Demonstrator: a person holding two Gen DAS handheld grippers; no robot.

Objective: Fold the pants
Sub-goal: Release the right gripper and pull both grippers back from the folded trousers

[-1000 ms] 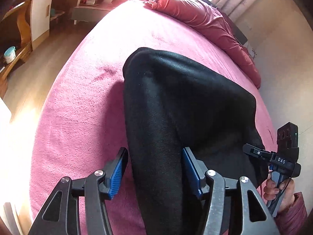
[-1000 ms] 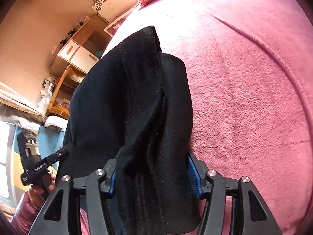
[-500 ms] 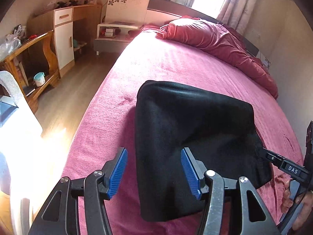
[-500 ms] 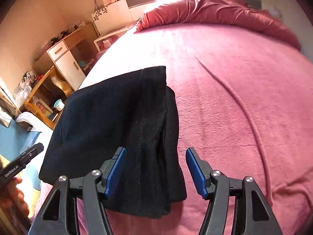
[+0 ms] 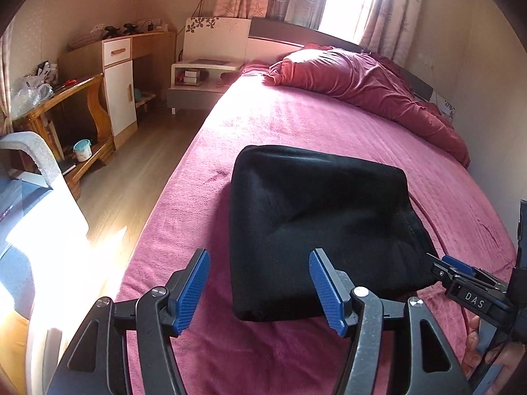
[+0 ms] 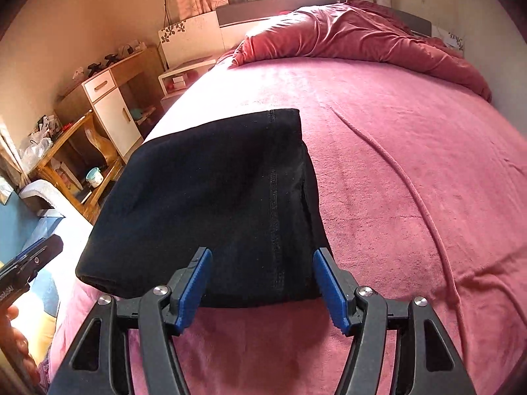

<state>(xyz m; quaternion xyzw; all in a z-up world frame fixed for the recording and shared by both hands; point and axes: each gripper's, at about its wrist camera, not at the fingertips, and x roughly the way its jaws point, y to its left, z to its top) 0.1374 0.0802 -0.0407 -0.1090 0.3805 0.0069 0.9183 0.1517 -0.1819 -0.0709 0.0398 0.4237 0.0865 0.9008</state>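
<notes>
The black pants [image 5: 316,230] lie folded into a thick rectangle on the pink bed [image 5: 296,125]. They also show in the right wrist view [image 6: 214,204], near the bed's front left edge. My left gripper [image 5: 260,276] is open and empty, held above the bundle's near left corner. My right gripper [image 6: 260,276] is open and empty, held above the bundle's near right corner. The right gripper also shows at the right edge of the left wrist view [image 5: 461,273]. The left gripper shows at the left edge of the right wrist view [image 6: 29,263].
A crumpled red duvet [image 5: 369,85] lies at the head of the bed. A white nightstand [image 5: 197,82], a white and wood cabinet [image 5: 118,89] and a wooden shelf [image 5: 66,121] stand left of the bed. Wooden floor [image 5: 141,164] runs alongside.
Both grippers have let go of the pants and pulled back and up. The right gripper has opened. The folded pants now rest flat on the bed.
</notes>
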